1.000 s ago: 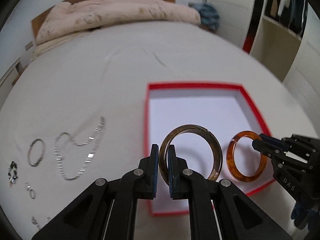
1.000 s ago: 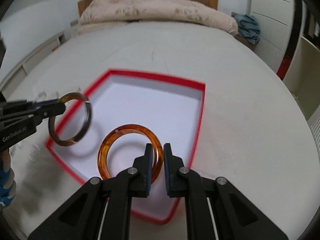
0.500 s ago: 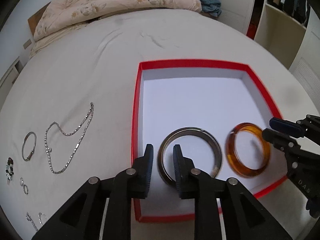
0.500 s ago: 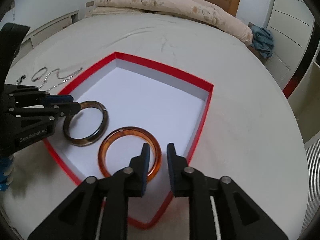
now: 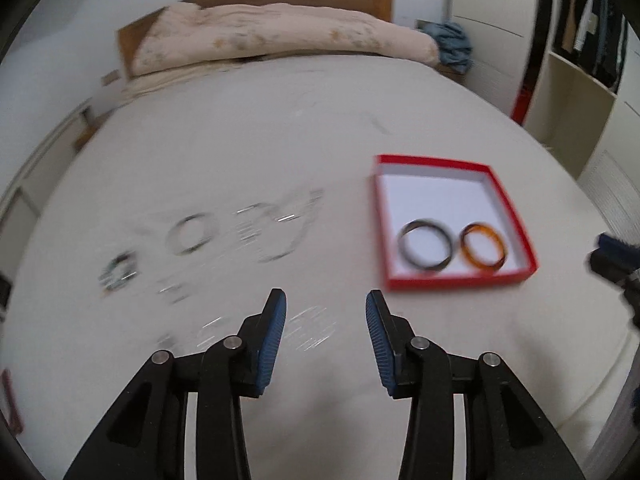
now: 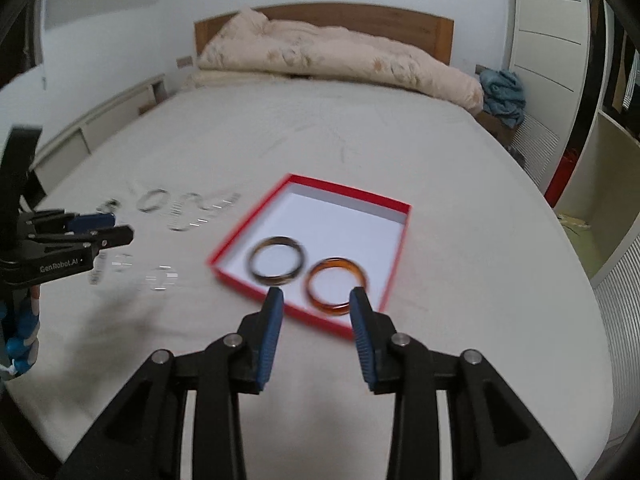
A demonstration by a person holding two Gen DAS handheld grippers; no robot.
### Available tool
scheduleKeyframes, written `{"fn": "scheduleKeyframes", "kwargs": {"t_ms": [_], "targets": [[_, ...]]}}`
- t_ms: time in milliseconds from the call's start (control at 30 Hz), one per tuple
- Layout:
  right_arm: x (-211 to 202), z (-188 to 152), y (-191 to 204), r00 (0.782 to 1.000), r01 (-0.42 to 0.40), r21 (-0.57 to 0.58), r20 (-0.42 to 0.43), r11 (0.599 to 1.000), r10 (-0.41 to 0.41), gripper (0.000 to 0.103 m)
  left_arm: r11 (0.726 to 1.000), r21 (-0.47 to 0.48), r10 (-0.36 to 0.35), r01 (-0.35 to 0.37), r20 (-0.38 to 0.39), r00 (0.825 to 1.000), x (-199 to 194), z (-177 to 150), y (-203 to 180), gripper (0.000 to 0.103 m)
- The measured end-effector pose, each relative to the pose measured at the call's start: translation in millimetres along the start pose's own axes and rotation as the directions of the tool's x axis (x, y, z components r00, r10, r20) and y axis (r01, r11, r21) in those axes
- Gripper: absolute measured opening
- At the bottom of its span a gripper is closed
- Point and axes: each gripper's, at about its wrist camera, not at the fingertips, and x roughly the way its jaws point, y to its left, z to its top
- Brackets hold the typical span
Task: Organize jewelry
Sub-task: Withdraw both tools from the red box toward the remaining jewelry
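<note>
Both bangles, gripped 1 second ago, now lie side by side in the red box [image 6: 394, 204]: dark bangle [image 6: 276, 260], amber bangle [image 6: 338, 286]. The left gripper [image 5: 324, 312] and right gripper [image 6: 316, 306] have just been opening and stand empty above the bed [image 6: 480, 280]; blurred silver pieces [image 5: 248, 232], seemingly chains, are spread beside the box.

A beige quilt [image 6: 340, 58] lies bunched against the wooden headboard [image 6: 400, 20].

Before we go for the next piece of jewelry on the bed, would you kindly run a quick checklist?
1. Dark brown bangle lies in the red cardboard box: ok.
2. Amber bangle lies in the box beside it: ok.
3. Left gripper empty, jaws just been opening: ok.
4. Right gripper empty, jaws just been opening: ok.
5. Silver chains and rings left on the bed sheet: ok.
6. Exact piece to pick: cannot tell, blurred.
</note>
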Motion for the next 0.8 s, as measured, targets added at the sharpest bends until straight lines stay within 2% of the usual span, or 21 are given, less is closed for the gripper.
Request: {"fn": "scheduleKeyframes", "kwargs": {"t_ms": [67,133,233,367,633,800], "targets": [[-21,-6,17,1.0,-0.018,0.001,0.018,1.0,0.018,0.033,0.999,-0.019,0.048,-0.047,0.012,0.999,-29,-20,30,0.052],[-45,-12,35,0.998,-0.043,0.008,0.043,0.999,0.042,0.033,0.994,-0.042,0.102,-0.101,0.029,0.994,-59,-43,65,0.055],[-68,-20,56,0.996,-0.069,0.02,0.062,0.997,0.068,0.033,0.985,-0.089,0.155,-0.151,0.04,0.987,-97,-74,107,0.056],[-98,-31,88,0.992,-0.091,0.007,0.086,0.996,0.091,0.033,0.971,-0.161,0.187,-0.176,0.057,0.981,-133,-109,143,0.057],[-122,-48,132,0.988,-0.118,0.0,0.096,0.993,0.117,0.033,0.961,-0.229,0.181,-0.157,0.086,0.98,-160,-152,162,0.063],[-111,-55,156,0.985,-0.153,-0.022,0.079,0.988,0.154,0.042,0.957,-0.258,0.155,-0.132,0.069,0.986,-147,-163,164,0.063]]}}
